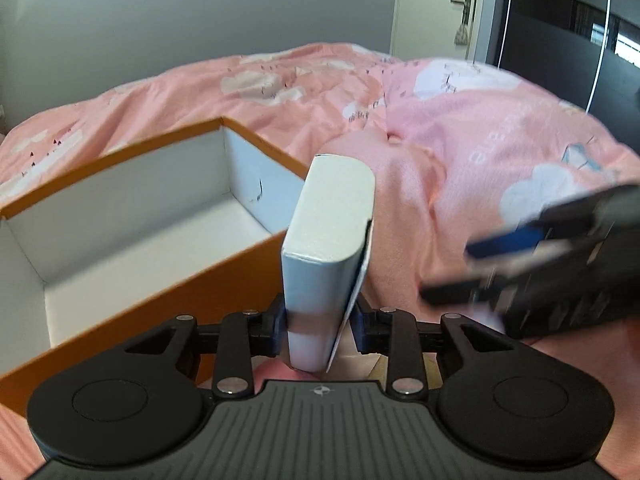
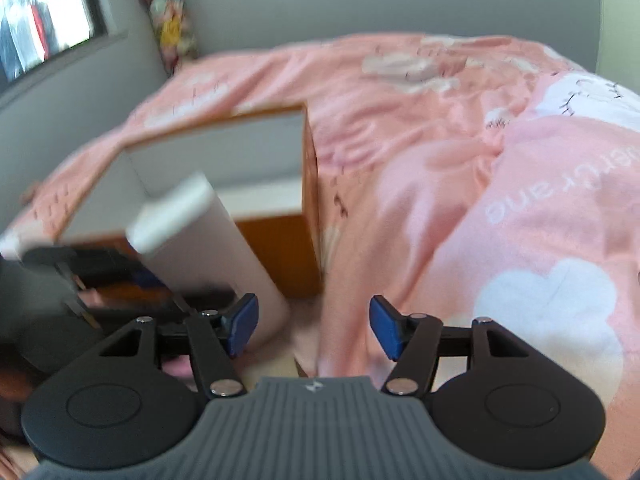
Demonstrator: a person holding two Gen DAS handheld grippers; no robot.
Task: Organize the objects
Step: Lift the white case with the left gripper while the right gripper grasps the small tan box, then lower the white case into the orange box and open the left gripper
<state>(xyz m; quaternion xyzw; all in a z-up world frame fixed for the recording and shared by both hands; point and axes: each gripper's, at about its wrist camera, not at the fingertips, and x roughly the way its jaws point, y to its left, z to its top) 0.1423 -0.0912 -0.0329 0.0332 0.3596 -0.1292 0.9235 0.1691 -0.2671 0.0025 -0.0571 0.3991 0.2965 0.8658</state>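
My left gripper is shut on the lower end of a white rounded box, which stands upright just right of the orange cardboard box with a white inside. In the right wrist view the same white box appears blurred at the left, in front of the orange box, with the left gripper's dark body below it. My right gripper stands open with nothing between its blue pads, to the right of the white box. The right gripper also shows blurred at the right edge of the left wrist view.
A pink duvet with white clouds covers the bed under everything. A grey wall and a white door lie behind. A window and a colourful hanging thing are at the far left.
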